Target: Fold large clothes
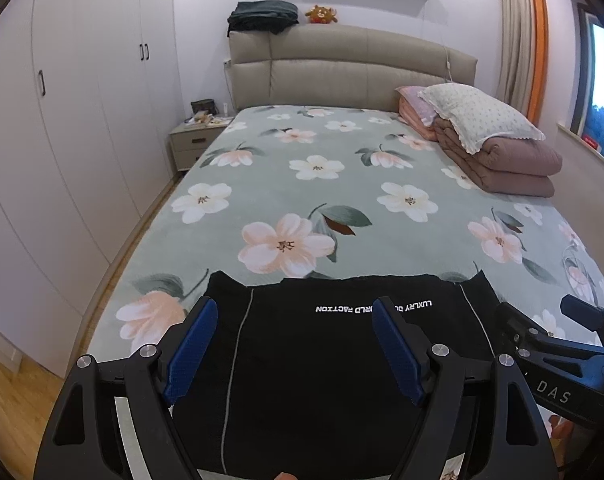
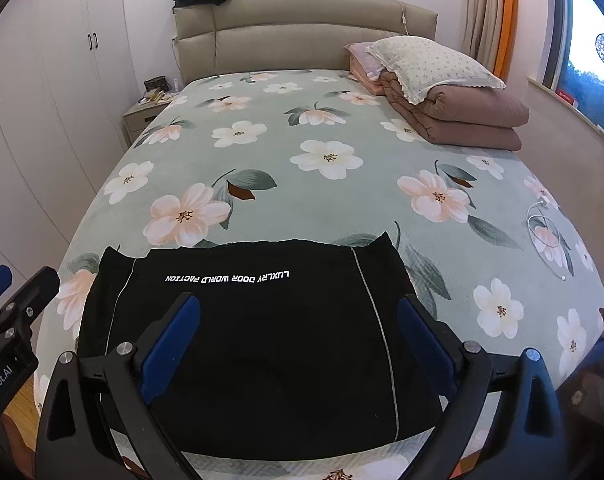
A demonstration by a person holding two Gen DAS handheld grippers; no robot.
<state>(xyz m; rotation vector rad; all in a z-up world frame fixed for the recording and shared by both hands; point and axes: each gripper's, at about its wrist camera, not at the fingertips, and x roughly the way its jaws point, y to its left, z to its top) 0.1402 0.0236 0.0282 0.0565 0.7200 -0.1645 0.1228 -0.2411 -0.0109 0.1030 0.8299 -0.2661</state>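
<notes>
A black garment (image 1: 302,360) with white lettering and thin grey side stripes lies folded flat at the near end of the bed; it also shows in the right wrist view (image 2: 261,320). My left gripper (image 1: 295,312) is open and empty, hovering over the garment's near left part. My right gripper (image 2: 299,310) is open and empty over the garment's near right part. The right gripper's body (image 1: 558,360) shows at the right edge of the left wrist view. The left gripper's body (image 2: 9,320) shows at the left edge of the right wrist view.
The bed (image 1: 342,184) has a green floral cover. A folded brown quilt (image 1: 506,164) with a pillow (image 1: 478,114) sits at the far right. A nightstand (image 1: 195,142) and white wardrobes (image 1: 73,120) stand on the left. A white cable (image 2: 546,232) lies on the bed's right side.
</notes>
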